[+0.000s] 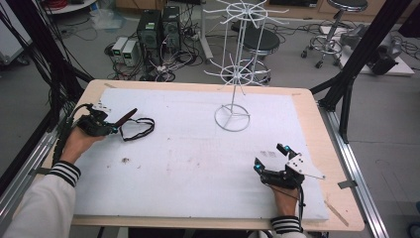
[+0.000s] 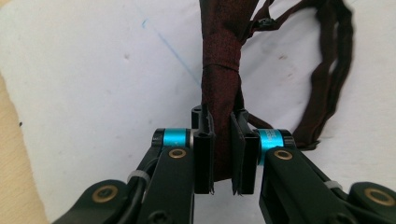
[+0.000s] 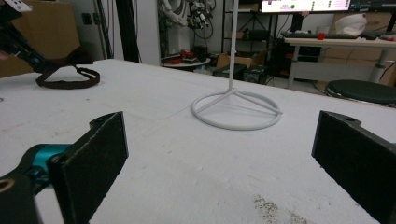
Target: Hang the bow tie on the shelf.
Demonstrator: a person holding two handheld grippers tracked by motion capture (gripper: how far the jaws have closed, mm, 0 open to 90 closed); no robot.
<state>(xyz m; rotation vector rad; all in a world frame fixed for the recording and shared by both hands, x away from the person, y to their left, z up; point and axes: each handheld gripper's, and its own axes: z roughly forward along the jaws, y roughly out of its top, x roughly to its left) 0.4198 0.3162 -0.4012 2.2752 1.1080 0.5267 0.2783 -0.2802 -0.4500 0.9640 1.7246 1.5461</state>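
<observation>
- Table (image 1: 317,129): wooden top covered by a white foam sheet (image 1: 198,163); the sheet is scuffed and carries small dark specks near its left and near edges.
- White wire rack (image 1: 236,64): stands upright on its ring base at the far centre-right of the sheet, with hook arms radiating at two levels. Well apart from both grippers.
- Dark red tie (image 1: 130,119): at the far left of the sheet. Its thin strap lies on the foam in a loop; its broad end is raised off the surface.
- Left gripper (image 2: 223,140): at the far left, jaws clamped on the folded broad end of the tie. The fabric fills the gap between the pads, and the hold sits close to the cloth's end.
- Right gripper (image 1: 271,157): near right of the sheet, jaws wide apart and holding nothing, pointed toward the rack base.
- Risk, slip: judged that the smooth fabric may slide out of the pads on lifting, because the hold is near the end.
- Risk, snag: the trailing strap loop could catch a lower hook arm and tip the light rack if carried across low.
- Risk, misplacement: one-handed hanging may leave the loop closed; the free gripper would likely be needed to spread it.
</observation>
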